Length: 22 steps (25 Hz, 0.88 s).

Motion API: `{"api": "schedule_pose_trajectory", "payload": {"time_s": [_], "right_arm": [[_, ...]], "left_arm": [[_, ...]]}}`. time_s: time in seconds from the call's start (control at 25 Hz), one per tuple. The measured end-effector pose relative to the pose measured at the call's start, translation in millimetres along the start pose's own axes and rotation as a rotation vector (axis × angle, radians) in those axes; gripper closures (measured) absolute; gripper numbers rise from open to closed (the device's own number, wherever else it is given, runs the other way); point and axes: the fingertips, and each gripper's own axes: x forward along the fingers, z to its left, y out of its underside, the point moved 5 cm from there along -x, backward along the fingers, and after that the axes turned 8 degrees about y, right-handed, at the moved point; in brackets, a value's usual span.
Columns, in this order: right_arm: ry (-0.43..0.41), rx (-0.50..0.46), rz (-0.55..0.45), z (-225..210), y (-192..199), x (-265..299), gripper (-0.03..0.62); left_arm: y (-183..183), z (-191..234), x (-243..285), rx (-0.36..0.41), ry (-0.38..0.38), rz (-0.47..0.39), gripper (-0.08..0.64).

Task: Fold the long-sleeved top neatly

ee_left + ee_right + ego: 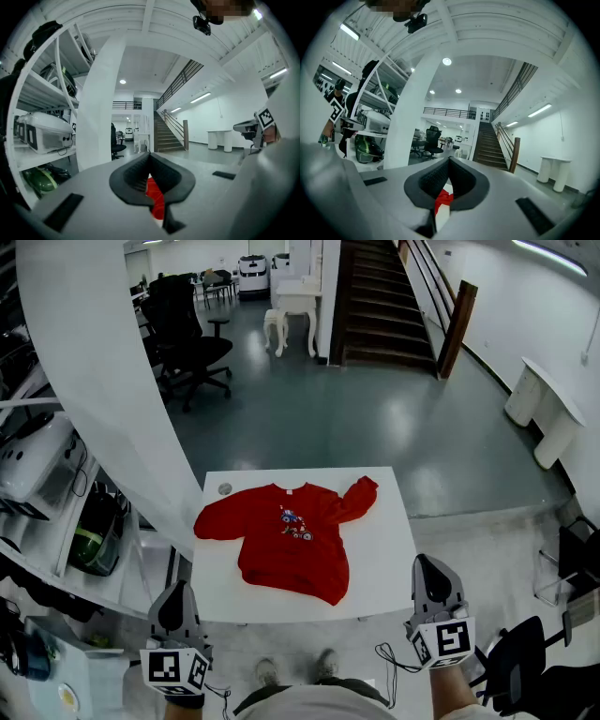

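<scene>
Rightward, bare table (389,563) flanks the red top (295,545).

The long-sleeved top (281,559) is red with a small blue-and-white chest print; the table (389,559) is white. The left gripper (175,592) and right gripper (428,566) are grey, with black-and-white marker cubes.

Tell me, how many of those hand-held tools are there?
2. The left tool is at the lower left, by the table's near corner; the right tool is at the lower right. Both are shut, off the red top.
</scene>
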Motion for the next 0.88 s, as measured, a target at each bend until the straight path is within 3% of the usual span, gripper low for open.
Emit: {"api": "schedule_pose_trajectory", "payload": {"time_s": [0.76, 0.8, 0.84, 0.88], "right_arm": [[-0.007, 0.057, -0.020, 6, 0, -7, 0.577], [-0.014, 0.068, -0.022, 5, 0, -8, 0.535], [-0.023, 0.080, -0.024, 4, 1, -8, 0.421], [-0.031, 0.093, -0.029, 3, 2, -7, 0.365]], "left_arm": [[-5, -5, 0, 0.030, 0.021, -0.019, 0.546], [-6, -7, 1, 0.027, 0.040, -0.024, 0.445], [-6, -9, 3, 0.028, 0.059, -0.028, 0.311], [-6, -12, 4, 0.033, 0.070, -0.031, 0.266]]}}
